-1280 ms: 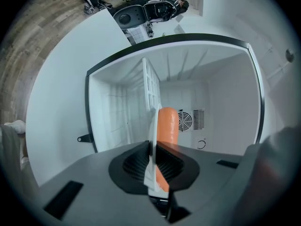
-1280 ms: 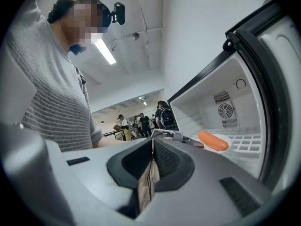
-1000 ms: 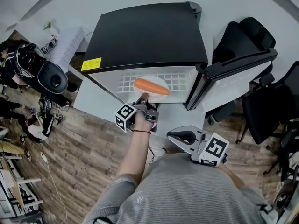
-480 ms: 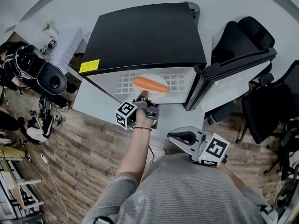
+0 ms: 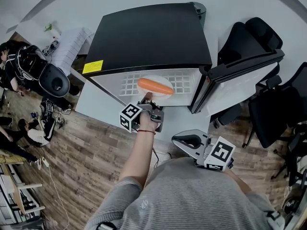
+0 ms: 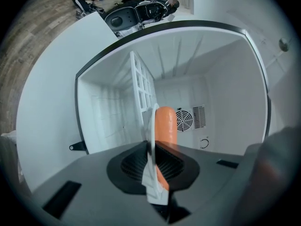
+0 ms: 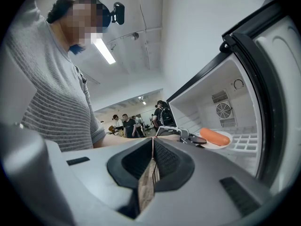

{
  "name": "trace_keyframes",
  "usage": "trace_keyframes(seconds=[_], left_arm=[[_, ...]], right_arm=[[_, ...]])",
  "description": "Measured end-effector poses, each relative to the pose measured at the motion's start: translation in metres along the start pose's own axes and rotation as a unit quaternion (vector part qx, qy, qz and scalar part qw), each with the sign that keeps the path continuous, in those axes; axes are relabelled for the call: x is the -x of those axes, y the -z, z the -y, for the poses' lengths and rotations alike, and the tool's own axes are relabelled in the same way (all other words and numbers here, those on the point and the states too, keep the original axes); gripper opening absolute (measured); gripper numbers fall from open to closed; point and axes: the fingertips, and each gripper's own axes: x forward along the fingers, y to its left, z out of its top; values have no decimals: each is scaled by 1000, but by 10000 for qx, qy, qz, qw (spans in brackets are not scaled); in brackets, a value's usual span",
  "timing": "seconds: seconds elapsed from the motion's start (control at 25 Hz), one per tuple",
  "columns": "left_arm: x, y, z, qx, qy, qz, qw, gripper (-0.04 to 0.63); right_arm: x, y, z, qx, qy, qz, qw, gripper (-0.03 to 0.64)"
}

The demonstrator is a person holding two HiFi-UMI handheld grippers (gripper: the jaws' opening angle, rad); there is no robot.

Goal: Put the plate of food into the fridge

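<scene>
A white plate (image 5: 165, 96) carrying an orange sausage (image 5: 155, 86) is held over the white wire shelf (image 5: 128, 84) inside the open black fridge (image 5: 153, 35). My left gripper (image 5: 147, 100) is shut on the plate's near rim. In the left gripper view the plate (image 6: 151, 140) stands edge-on between the jaws with the sausage (image 6: 165, 128) beside it. My right gripper (image 5: 184, 140) hangs low by the person's torso, jaws closed on nothing. The right gripper view shows the plate (image 7: 225, 140) and sausage (image 7: 214, 136) at the fridge mouth.
The fridge door (image 5: 244, 78) stands swung open to the right. Black office chairs (image 5: 280, 104) crowd behind it. A white table (image 5: 93, 102) sits left of the fridge, with a black helmet-like object (image 5: 54, 79) at its far end. People stand at the far left (image 5: 9, 66).
Almost nothing has moved; the left gripper and plate have shifted very slightly toward the fridge. The right gripper is still.
</scene>
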Motion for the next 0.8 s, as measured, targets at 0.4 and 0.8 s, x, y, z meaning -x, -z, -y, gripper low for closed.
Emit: trace_keyframes(seconds=[0.4,0.8], left_arm=[[2,5,5,-314,118,-211,9992,91],[10,6,3,-483,164,-291,9983,103]], right_arm=[[1,1,-3,-26,3,-42,10000,15],[-3,2,-8,-11,-82,-47,10000,15]])
